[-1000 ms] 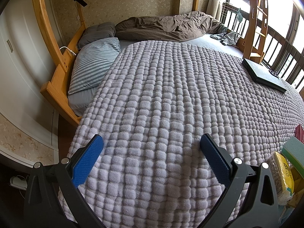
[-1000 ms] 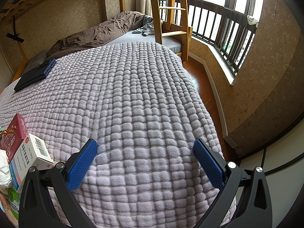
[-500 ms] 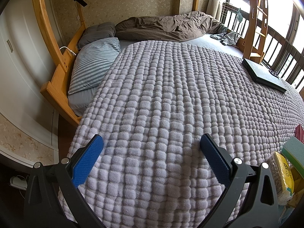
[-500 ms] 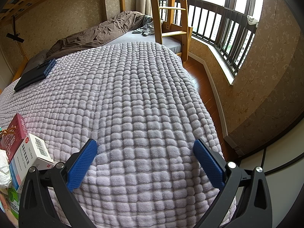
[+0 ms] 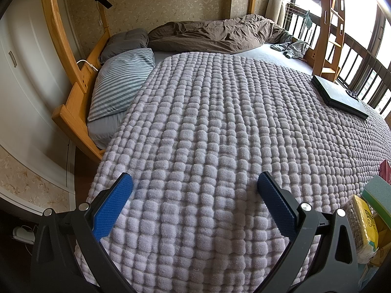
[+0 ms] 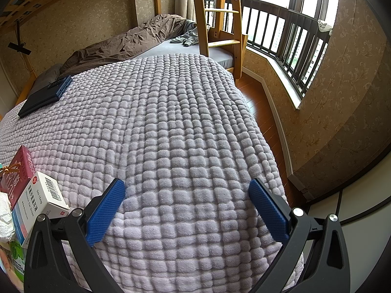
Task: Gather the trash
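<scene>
Trash lies at the near edge of a bed covered by a lilac waffle blanket. In the left wrist view a yellow packet, a green box and a red box corner sit at the far right. In the right wrist view a dark red box, a white box with a barcode and crumpled white paper sit at the far left. My left gripper is open and empty over the blanket. My right gripper is open and empty over the blanket.
A dark flat case lies on the blanket, also in the right wrist view. A striped pillow and brown duvet lie at the head. A wooden ladder and window railing stand right; wood floor beside the bed.
</scene>
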`<state>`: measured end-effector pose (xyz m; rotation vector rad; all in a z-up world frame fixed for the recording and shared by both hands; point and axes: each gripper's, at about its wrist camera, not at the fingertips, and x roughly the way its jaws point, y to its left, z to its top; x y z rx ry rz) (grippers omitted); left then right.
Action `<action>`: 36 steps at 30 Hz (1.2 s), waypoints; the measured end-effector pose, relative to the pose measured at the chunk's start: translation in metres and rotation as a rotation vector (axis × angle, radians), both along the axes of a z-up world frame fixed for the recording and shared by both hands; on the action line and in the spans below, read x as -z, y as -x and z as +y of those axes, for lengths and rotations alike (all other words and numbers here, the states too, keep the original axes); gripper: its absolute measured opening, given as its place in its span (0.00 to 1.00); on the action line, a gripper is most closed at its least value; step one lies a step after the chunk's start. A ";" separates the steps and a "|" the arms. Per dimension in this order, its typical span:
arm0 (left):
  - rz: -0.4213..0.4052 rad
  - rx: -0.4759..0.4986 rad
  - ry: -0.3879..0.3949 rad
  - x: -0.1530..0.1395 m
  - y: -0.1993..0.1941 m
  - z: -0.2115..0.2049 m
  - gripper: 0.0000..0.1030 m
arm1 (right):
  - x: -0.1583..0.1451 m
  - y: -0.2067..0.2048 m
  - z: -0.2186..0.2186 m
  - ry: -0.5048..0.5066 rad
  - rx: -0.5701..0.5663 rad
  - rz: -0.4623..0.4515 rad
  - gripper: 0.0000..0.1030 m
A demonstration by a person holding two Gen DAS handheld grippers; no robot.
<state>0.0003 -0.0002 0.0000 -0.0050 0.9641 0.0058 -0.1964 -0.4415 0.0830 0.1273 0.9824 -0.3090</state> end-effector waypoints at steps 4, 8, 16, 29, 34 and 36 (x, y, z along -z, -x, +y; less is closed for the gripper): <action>0.000 0.000 0.000 0.000 0.000 0.000 0.99 | 0.000 0.000 0.000 0.000 0.001 0.000 0.97; 0.000 -0.002 -0.001 0.000 -0.001 -0.001 0.99 | 0.000 0.000 0.000 0.001 0.001 0.000 0.97; 0.000 -0.004 -0.001 0.000 0.000 -0.004 0.99 | -0.001 -0.004 -0.003 0.002 0.007 0.001 0.97; -0.089 0.464 0.154 -0.068 0.102 -0.031 0.99 | -0.063 0.041 0.074 -0.004 -0.313 -0.123 0.96; -0.038 0.687 0.062 -0.060 0.134 -0.072 0.99 | -0.057 0.041 0.110 0.070 -0.473 -0.068 0.96; -0.009 0.727 0.025 -0.048 0.136 -0.086 0.99 | -0.051 0.033 0.115 0.072 -0.485 -0.054 0.96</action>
